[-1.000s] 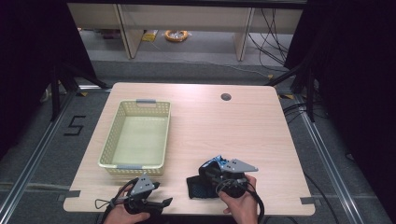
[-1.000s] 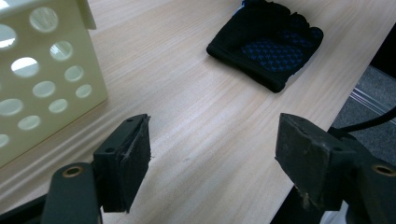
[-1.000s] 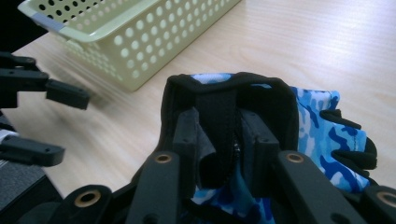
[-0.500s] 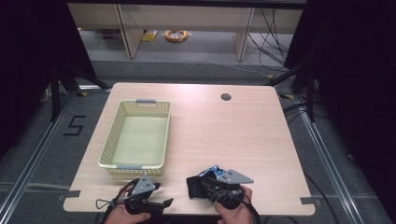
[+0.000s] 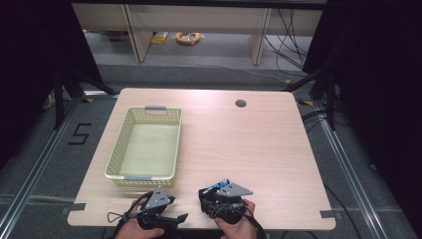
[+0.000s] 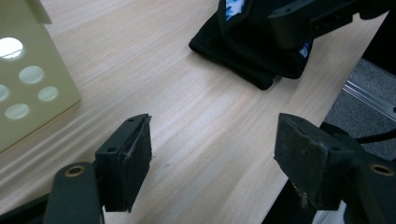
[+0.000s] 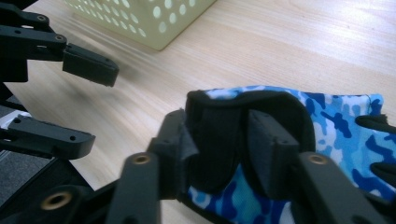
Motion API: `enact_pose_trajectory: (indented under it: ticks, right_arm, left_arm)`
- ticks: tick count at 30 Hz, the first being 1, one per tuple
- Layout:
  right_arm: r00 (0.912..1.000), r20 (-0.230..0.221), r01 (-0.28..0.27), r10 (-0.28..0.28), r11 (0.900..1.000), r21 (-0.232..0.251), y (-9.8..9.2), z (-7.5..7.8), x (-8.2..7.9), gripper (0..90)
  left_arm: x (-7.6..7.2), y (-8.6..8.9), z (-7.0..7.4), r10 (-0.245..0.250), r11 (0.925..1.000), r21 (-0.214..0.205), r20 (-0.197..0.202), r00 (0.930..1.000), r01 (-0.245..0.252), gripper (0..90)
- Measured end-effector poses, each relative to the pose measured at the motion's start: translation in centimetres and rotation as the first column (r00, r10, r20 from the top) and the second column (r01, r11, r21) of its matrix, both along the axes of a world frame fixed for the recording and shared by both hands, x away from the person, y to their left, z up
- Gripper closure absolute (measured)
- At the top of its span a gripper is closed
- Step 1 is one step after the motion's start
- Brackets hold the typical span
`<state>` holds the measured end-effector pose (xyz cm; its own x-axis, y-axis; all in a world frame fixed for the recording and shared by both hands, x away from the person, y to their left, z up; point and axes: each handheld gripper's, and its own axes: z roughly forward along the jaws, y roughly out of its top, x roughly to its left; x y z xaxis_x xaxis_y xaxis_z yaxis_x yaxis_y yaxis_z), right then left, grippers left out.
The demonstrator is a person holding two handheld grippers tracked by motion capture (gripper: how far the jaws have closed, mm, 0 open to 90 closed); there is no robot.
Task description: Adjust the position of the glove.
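Note:
A blue camouflage glove (image 5: 219,184) with a black cuff (image 7: 336,121) lies on the table near its front edge. My right gripper (image 7: 217,135) is at the cuff. Its jaws have just been opening, and slack black fabric sits between them without being pinched. One jaw looks tucked inside the cuff opening. In the high view the right gripper (image 5: 211,199) points left. My left gripper (image 6: 212,154) stands open over the bare wood at the front edge, nothing between its jaws, a short way from the glove (image 6: 238,51). In the high view the left gripper (image 5: 176,209) is just in front of the basket.
A pale yellow perforated basket (image 5: 124,149), with nothing in it, sits on the left half of the wooden table (image 5: 239,144). Its near corner (image 6: 28,79) is close to my left gripper. A cable hole (image 5: 241,103) is at the far side. The table's front edge runs right under both hands.
My right hand has come nearer and lower with the glove, which now rests on the table. Its jaws stand wider apart. The left hand has kept still.

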<state>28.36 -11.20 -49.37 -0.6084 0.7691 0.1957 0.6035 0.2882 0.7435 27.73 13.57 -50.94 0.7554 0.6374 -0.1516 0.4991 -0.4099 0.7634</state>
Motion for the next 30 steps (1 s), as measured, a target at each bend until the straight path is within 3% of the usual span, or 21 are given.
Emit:
enact_pose_trajectory:
  ticks: [2,3,4,6,8,9,10,13,14,15,16,17,20,21,22,24,25,27,28,29,30]
  right_arm:
    - [0.9999,-0.013,0.000,0.000,1.0000,0.008,-0.2,0.3,0.0,50.2]
    - [0.9998,-0.020,-0.006,0.007,0.9991,0.041,-0.2,0.4,-0.1,50.2]
    - [0.9999,-0.003,-0.017,0.017,0.9987,0.049,-0.6,0.8,-0.1,50.3]
    - [0.9989,0.034,-0.034,0.033,0.9980,0.053,-1.4,1.7,0.0,50.4]
    - [0.9976,0.065,-0.024,0.023,0.9997,0.008,-2.8,2.5,0.2,51.9]
    - [0.9987,0.051,-0.010,0.010,0.9999,-0.007,-3.2,2.7,0.3,52.8]
    - [0.9992,0.040,0.009,-0.009,0.9999,-0.009,-4.2,2.9,0.6,55.3]
    - [0.9994,0.036,0.005,-0.002,0.9972,-0.075,-6.5,2.6,1.9,56.4]
    - [0.9992,0.039,-0.003,0.006,0.9969,-0.078,-7.2,2.3,2.3,56.7]
    - [0.9999,-0.004,0.016,-0.016,0.9972,-0.072,-7.6,2.3,2.4,56.8]
    - [0.9998,-0.006,0.019,-0.019,0.9971,-0.074,-8.0,2.1,2.6,57.1]
    - [0.9998,-0.005,0.020,-0.021,0.9958,-0.089,-8.3,2.0,2.6,57.4]
    - [0.9998,-0.018,0.003,-0.004,0.9961,-0.088,-8.7,1.8,2.6,58.0]
    - [0.9987,-0.045,0.018,-0.022,0.9966,-0.080,-8.7,1.8,2.4,58.1]
    - [0.9994,-0.035,0.003,-0.006,0.9966,-0.082,-8.7,1.5,2.5,58.2]
    - [0.9970,-0.077,-0.020,0.013,0.9960,-0.087,-8.5,1.2,2.5,58.1]
    - [0.9958,-0.091,0.004,-0.009,0.9985,-0.054,-8.2,0.9,2.4,57.9]
    - [0.9901,-0.139,-0.026,0.019,0.9986,-0.047,-8.1,0.5,2.6,57.6]
    - [0.9922,-0.122,-0.029,0.023,0.9988,-0.041,-8.0,0.0,2.7,58.0]
    - [0.9907,-0.135,-0.022,0.016,0.9989,-0.042,-7.7,-0.2,2.7,60.2]
    - [0.9890,-0.145,-0.036,0.028,0.9982,-0.048,-7.6,-0.5,2.7,61.2]
  left_arm:
    - [0.1,0.1,0.1,-0.004,1.0000,0.008,0.005,1.0000,0.004,27.3]
    - [0.0,-0.1,0.1,0.024,0.9995,-0.020,-0.015,0.9996,-0.024,27.4]
    - [0.2,0.2,0.2,0.006,0.9999,0.013,0.005,1.0000,-0.006,27.6]
    - [0.3,0.2,0.3,-0.005,1.0000,0.002,-0.003,1.0000,0.005,27.9]
    - [0.4,-0.1,0.3,0.009,0.9995,-0.030,-0.012,0.9999,-0.009,28.4]
    - [0.6,-0.4,0.4,0.021,0.9987,-0.047,-0.011,0.9997,-0.021,28.7]
    - [0.7,-0.6,0.4,0.021,0.9986,-0.048,-0.011,0.9997,-0.022,29.3]
    - [1.2,-1.3,0.6,-0.008,0.9996,-0.026,-0.018,0.9998,0.007,31.7]
    - [1.4,-1.9,0.5,0.001,0.9991,-0.042,-0.009,1.0000,-0.002,32.4]
    - [1.7,-2.2,0.7,-0.025,0.9992,-0.030,0.002,0.9997,0.025,33.4]
    - [1.9,-2.4,0.8,-0.034,0.9994,-0.006,0.005,0.9994,0.034,34.6]
    - [2.2,-3.3,0.8,-0.027,0.9987,-0.043,-0.004,0.9996,0.027,35.6]
    - [3.0,-4.1,1.1,-0.054,0.9983,-0.021,0.011,0.9985,0.054,40.2]
    - [3.3,-4.4,0.9,-0.051,0.9984,-0.026,0.018,0.9985,0.051,41.6]
    - [3.4,-4.6,0.9,-0.044,0.9989,-0.017,0.009,0.9990,0.044,42.7]
    - [3.9,-4.9,0.7,-0.066,0.9977,-0.009,0.023,0.9975,0.067,44.3]
    - [4.1,-5.0,0.6,-0.076,0.9971,0.003,0.023,0.9968,0.076,46.6]
    - [4.3,-5.2,0.4,-0.076,0.9971,0.007,0.014,0.9970,0.076,47.1]
    - [4.3,-5.2,0.3,-0.076,0.9971,0.005,0.007,0.9971,0.076,47.4]
    - [4.5,-5.3,0.3,-0.090,0.9958,0.013,0.018,0.9958,0.090,48.3]
    - [4.5,-5.3,0.3,-0.091,0.9957,0.019,0.004,0.9959,0.091,49.4]
